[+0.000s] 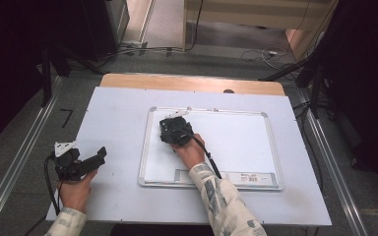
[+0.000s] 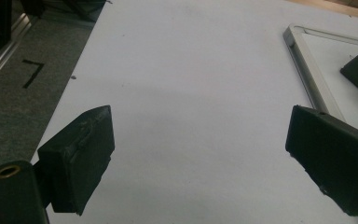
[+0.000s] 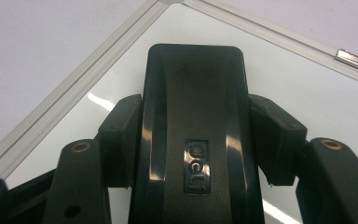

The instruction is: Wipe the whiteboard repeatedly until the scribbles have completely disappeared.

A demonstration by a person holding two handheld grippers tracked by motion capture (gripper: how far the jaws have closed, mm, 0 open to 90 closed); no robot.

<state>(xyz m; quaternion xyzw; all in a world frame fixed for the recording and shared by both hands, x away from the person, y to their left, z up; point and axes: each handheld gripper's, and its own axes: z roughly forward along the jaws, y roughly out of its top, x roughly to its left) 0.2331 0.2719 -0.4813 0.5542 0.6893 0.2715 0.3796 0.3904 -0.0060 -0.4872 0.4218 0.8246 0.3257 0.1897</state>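
Two hand-held grippers share our work: the right hand-held gripper (image 1: 170,129) clamps a black eraser (image 3: 193,121) flat against the whiteboard (image 1: 236,142) near its ten o'clock corner for wiping, while the left hand-held gripper (image 1: 100,155) rests open on the tabletop (image 1: 118,113), clear.

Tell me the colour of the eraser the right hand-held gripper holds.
Glossy black eraser, clearest in the right gripper view.

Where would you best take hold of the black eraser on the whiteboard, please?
Across its two long sides, near the middle, coming from above its back end. The eraser is a long, narrow block lying flat on the whiteboard; the right gripper clamps it just so, one pad on each flank.
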